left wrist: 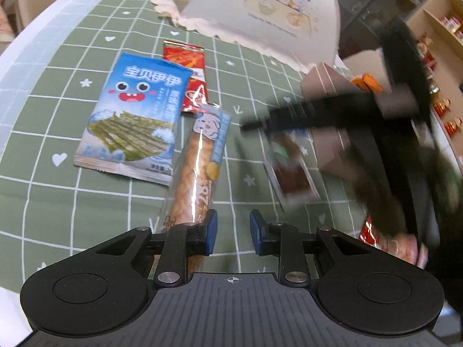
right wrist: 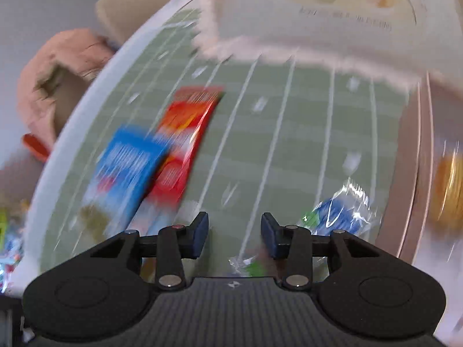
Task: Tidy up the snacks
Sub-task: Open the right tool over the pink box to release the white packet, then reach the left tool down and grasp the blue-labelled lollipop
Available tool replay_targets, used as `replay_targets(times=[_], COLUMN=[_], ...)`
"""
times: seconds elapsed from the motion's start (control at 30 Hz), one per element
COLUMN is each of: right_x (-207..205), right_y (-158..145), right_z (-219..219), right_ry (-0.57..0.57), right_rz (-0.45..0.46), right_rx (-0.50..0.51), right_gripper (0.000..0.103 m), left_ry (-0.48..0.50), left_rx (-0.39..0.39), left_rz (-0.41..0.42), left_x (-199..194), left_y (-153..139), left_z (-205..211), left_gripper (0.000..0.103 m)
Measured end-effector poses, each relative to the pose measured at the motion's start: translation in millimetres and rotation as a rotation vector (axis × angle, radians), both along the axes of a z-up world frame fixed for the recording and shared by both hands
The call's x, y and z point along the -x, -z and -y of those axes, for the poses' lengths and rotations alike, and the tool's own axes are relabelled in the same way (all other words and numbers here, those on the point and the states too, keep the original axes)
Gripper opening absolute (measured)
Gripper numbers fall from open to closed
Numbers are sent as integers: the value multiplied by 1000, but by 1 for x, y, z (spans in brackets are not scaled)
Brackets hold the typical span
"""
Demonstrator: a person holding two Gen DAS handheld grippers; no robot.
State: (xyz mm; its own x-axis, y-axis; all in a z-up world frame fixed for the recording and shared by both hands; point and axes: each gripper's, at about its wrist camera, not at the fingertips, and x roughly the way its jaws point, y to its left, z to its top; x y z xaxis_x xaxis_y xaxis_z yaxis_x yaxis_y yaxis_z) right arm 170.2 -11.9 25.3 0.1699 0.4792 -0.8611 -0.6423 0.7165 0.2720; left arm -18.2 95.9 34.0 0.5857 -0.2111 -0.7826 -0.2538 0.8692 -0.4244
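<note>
1. The snacks lie on the green checked worktop (left wrist: 58,202): seaweed packet (left wrist: 133,118), red sachet (left wrist: 192,78) and long bread-stick pack (left wrist: 196,173), overlapping.
2. All look light, thin and crinkly-slick; pinching an edge seam seems safest.
3. Left gripper (left wrist: 233,232) open, empty, beside the bread-stick.
4. Right gripper (right wrist: 234,235) open, blurred, over a clear wrapper (right wrist: 341,214).
5. A cartoon bag (left wrist: 275,8) crowds behind.

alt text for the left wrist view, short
The left gripper hovers open over a green grid tablecloth, its left finger over the end of a long bread-stick packet. Beyond lie a blue seaweed snack bag and a red packet; the blurred right gripper is at right.
</note>
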Motion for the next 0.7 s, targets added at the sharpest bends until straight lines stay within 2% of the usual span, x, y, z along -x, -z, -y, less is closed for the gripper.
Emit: replay_targets(times=[0.13,0.2,0.3,0.37,0.43,0.47,0.53,0.6,0.7], right_x=[56,67,100,121,133,138,148,154,156], right_y=[0,0,-4,-11,-17,-20,-24,-25,-23], right_z=[43,52,78,95,113,121,139,156,184], right_ry=[-14,-18,-33,-33,-13,3,58,114,202], right_rz=[-37,-33,87,175,228,255,318,360,361], right_rx=[-48,-51,1,36,42,45,72,106,123], right_gripper=[40,40,42,50,64,66,68,68,68], left_ry=[-17,-8,32,66,88,93,117,192,285], left_rx=[-15,-25,-40,-48,-51,-52,-59,-81,-132], left_rz=[-2,-1,23,42,53,54,50,48,55], left_x=[0,-3,-10,-19,-30,-36,-48,-58,-68], left_y=[-2,-3,-9,-12,-16,-17,-20,-21,-16], left_z=[6,13,28,40,51,56,69,90,116], left_gripper=[28,28,28,28,28,28,28,29,29])
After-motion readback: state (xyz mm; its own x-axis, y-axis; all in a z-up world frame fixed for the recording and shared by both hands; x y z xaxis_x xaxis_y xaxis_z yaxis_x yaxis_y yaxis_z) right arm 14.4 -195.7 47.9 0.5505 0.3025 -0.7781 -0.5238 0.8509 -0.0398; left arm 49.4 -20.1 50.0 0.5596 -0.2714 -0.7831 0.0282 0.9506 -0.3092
